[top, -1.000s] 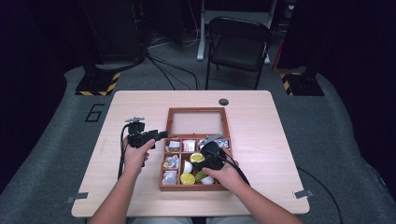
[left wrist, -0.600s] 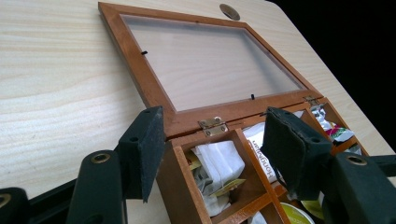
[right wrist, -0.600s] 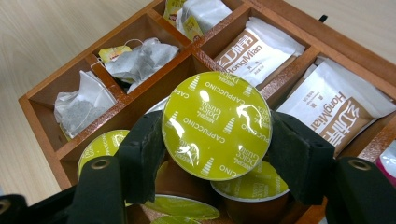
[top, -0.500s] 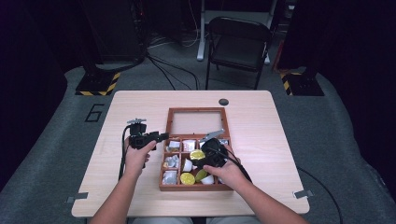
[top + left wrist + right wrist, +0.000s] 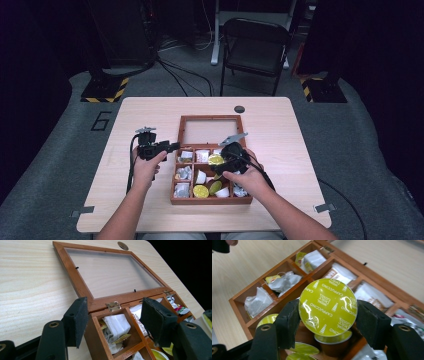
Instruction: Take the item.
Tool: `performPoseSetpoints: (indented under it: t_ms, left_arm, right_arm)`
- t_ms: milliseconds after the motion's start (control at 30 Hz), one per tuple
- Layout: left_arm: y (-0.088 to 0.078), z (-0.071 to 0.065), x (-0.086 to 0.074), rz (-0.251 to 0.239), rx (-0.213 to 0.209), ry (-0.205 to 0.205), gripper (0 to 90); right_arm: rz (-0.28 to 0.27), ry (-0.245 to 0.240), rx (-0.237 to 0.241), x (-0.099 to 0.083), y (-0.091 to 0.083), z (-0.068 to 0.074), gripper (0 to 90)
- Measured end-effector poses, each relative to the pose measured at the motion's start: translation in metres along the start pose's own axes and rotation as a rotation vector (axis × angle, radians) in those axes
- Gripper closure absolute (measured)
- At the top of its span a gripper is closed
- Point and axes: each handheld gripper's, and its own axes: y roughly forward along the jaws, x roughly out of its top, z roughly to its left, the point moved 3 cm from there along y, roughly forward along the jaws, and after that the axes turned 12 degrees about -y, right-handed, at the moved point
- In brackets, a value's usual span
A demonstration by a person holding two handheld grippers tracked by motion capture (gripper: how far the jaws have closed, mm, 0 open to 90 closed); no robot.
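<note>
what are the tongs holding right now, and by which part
The right tongs grip a yellow-green coffee capsule by opposite sides of its rim, above the wooden box. The left tongs hold nothing; they straddle the box's corner.

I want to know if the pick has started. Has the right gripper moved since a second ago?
Yes. The right gripper, shut on a capsule, has shifted left across the box and lifted.

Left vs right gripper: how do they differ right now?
The right gripper is shut on a yellow-green capsule; the left gripper holds nothing. The right hangs over the box compartments; the left's jaws straddle the box's back left corner by the hinge, not gripping it. Both have black padded jaws.
</note>
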Motion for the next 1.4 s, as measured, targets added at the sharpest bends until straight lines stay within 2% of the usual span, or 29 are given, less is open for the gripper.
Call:
performPoseSetpoints:
  t_ms: [167,233,433,500,633,733,767,867,1100,1133,1233,1267,1333,1400]
  left_arm:
    - [-0.001,0.001,0.001,0.002,0.003,0.005,38.5]
    - [-0.001,0.001,0.001,-0.007,-0.001,-0.012,38.5]
    - [-0.001,0.001,0.001,-0.007,0.000,-0.009,38.5]
    - [-0.001,0.001,0.001,-0.007,0.000,-0.013,38.5]
    - [-0.002,0.003,0.002,-0.004,0.001,0.009,38.5]
    - [-0.002,0.003,0.002,-0.008,0.001,-0.006,38.5]
    - [-0.002,0.003,0.002,-0.007,0.001,-0.005,38.5]
    - [-0.002,0.002,0.002,-0.007,-0.002,-0.002,38.5]
    - [-0.002,0.003,0.002,-0.004,0.002,-0.002,38.5]
    - [-0.002,0.004,0.002,-0.003,0.001,0.008,38.5]
    - [-0.003,0.002,0.002,-0.017,0.000,-0.028,38.5]
    - [-0.004,0.004,0.003,-0.012,0.000,-0.006,38.5]
    - [-0.004,0.003,0.003,-0.024,-0.001,-0.032,38.5]
    - [-0.005,0.004,0.003,-0.022,0.000,-0.028,38.5]
  right_arm:
    - [-0.006,0.034,-0.037,-0.004,-0.015,-0.019,37.0]
    - [-0.013,0.053,-0.045,-0.006,-0.019,-0.026,36.9]
    - [-0.002,0.091,-0.100,-0.016,-0.031,-0.050,37.0]
    - [0.008,0.114,-0.127,-0.022,-0.034,-0.060,36.9]
    - [0.019,0.158,-0.178,-0.034,-0.039,-0.079,36.9]
    - [0.027,0.190,-0.208,-0.045,-0.042,-0.092,37.0]
    - [0.039,0.211,-0.223,-0.052,-0.044,-0.100,37.0]
    - [0.050,0.221,-0.247,-0.059,-0.045,-0.108,36.9]
    - [0.085,0.302,-0.304,-0.086,-0.048,-0.132,36.9]
    - [0.090,0.310,-0.315,-0.090,-0.049,-0.135,36.9]
    - [0.110,0.344,-0.339,-0.100,-0.051,-0.142,36.9]
    - [0.117,0.351,-0.345,-0.104,-0.051,-0.144,36.9]
    - [0.134,0.365,-0.359,-0.111,-0.051,-0.148,36.9]
    - [0.151,0.384,-0.371,-0.117,-0.051,-0.150,37.0]
